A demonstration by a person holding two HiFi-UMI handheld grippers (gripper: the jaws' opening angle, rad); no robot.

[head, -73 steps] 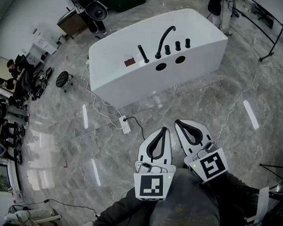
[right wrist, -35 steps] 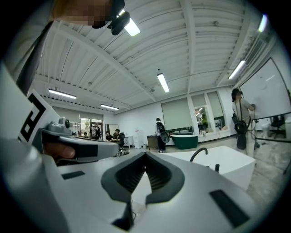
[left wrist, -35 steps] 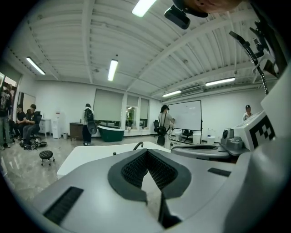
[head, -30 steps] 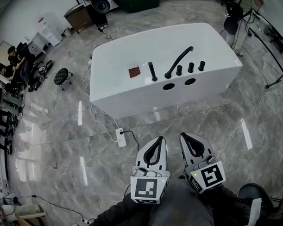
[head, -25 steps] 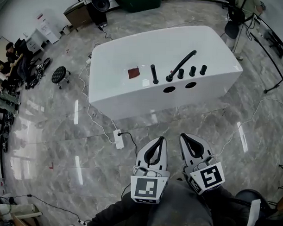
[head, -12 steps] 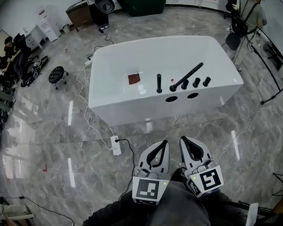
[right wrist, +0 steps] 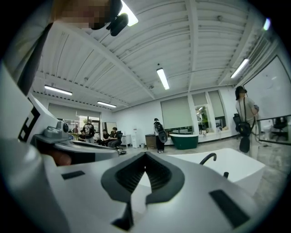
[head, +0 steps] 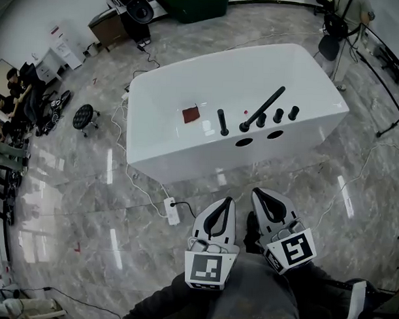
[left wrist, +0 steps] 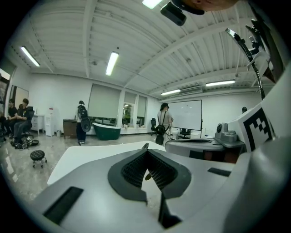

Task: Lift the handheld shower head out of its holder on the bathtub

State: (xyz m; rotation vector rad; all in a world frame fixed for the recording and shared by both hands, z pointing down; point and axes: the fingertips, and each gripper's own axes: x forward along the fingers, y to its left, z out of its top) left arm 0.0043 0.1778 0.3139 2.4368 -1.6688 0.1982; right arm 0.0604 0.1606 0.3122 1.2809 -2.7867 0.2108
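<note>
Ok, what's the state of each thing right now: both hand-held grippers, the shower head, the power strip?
Left hand-held gripper: shut, empty.
Right hand-held gripper: shut, empty.
Handheld shower head: upright on the bathtub, untouched.
Power strip: lying on the floor, black cable plugged in.

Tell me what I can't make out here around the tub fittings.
Holder under the shower head: head view, too small.
Red patch on the tub: head view, too small to identify.
Shower head: right gripper view, hidden behind the right gripper; the spout shows.
</note>
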